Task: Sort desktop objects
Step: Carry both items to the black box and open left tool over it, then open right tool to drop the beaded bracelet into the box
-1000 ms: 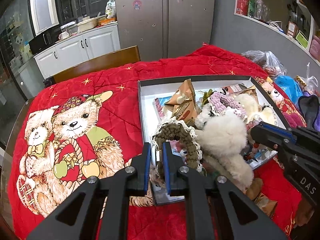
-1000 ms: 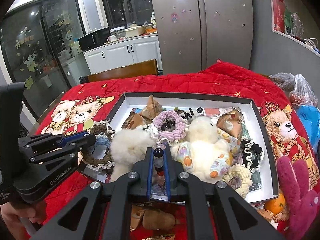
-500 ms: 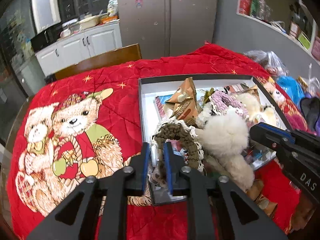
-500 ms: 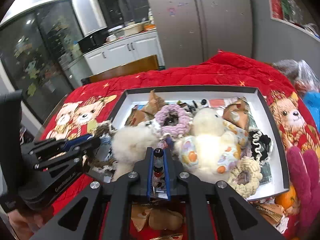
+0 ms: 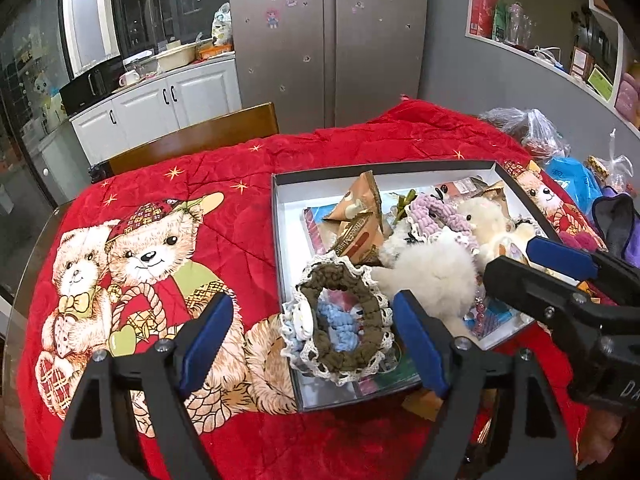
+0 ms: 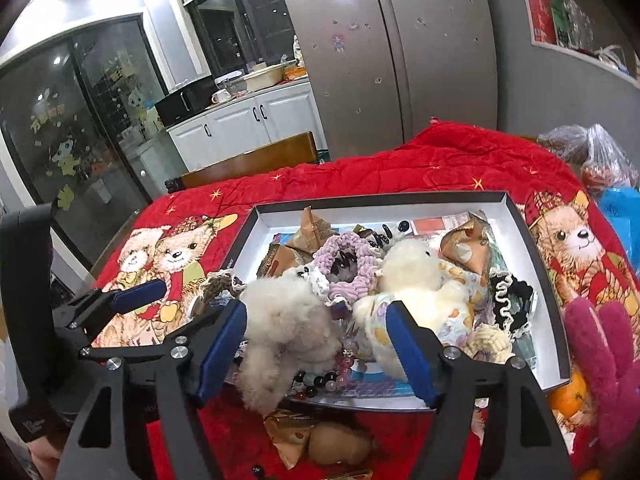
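Scrunchies, plush toys and snack packets crowd a shallow box [image 5: 280, 240] lying on a red bear-print blanket [image 5: 248, 240].

Only the left wrist view gives a clear look at the brown lace-edged scrunchie [image 5: 340, 320], which lies at the box's lower left corner in the lower middle of the frame, draped over a pale blue scrunchie [image 5: 338, 326]. In the right wrist view that brown ring is mostly hidden behind a fluffy white pompom [image 6: 288, 328]. Only the right wrist view shows the bead bracelet [image 6: 320, 378] at the box's near edge, low in the middle of the frame, along with a black scrunchie [image 6: 512, 304], a magenta plush [image 6: 600, 360] and an orange [image 6: 568, 396] at lower right.

The left gripper [image 5: 312, 340] has its jaws opening, blue pads wide apart; the brown scrunchie sits between them, nearer the right pad, with no pad pressing on it. Its ring lies roughly flat, the opening facing up, slightly longer from upper left to lower right of the frame.

The right gripper [image 6: 316, 340] has its jaws opening too, standing wide; the pompom and the bracelet lie between the pads, unclamped. The bracelet's string of beads runs roughly left to right along the box edge.
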Demonstrator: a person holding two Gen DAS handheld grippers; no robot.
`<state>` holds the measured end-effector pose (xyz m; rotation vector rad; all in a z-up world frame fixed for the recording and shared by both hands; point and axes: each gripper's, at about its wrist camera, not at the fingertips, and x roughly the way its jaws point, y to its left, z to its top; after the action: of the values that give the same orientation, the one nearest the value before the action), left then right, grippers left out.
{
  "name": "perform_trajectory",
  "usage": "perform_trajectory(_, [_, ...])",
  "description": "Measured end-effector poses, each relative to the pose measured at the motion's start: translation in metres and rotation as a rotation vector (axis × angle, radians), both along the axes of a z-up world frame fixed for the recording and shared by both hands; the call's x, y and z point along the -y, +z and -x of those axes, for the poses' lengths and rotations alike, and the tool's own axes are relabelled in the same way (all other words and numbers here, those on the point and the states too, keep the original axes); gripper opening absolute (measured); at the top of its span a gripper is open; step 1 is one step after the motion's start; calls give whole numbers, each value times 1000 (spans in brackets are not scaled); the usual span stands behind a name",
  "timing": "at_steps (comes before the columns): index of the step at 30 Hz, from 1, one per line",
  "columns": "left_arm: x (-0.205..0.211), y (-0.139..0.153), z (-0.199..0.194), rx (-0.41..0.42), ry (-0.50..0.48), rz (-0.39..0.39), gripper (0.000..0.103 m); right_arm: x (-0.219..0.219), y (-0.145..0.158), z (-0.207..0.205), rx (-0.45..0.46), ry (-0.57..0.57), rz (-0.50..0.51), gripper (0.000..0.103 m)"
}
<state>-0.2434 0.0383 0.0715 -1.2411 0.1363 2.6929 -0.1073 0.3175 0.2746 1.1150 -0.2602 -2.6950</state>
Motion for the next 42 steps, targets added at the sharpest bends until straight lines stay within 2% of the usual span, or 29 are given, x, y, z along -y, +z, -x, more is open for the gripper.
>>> perform_trajectory(10, [2, 3, -2, -2, -1, -11, 83, -9, 3, -2, -18, -49, 30, 74])
perform_trajectory(17, [2, 12, -7, -18, -5, -20, 83, -10, 10, -7, -34, -41, 37, 74])
perform_trajectory(29, [-6, 42, -32, -56, -54, -77, 83, -7, 37, -30, -115, -46, -33, 74])
perform_trajectory(36, [-14, 68, -72, -88, -87, -97, 85, -10, 66, -85, -222, -63, -147, 75])
perform_trajectory(39, [-16, 73, -95, -94, -86, -97, 87, -22, 71, -117, -258, -106, -149, 78])
perform_trajectory(42, [-16, 67, -126, -86, -90, -96, 90, -33, 74, -149, -274, -131, -156, 78])
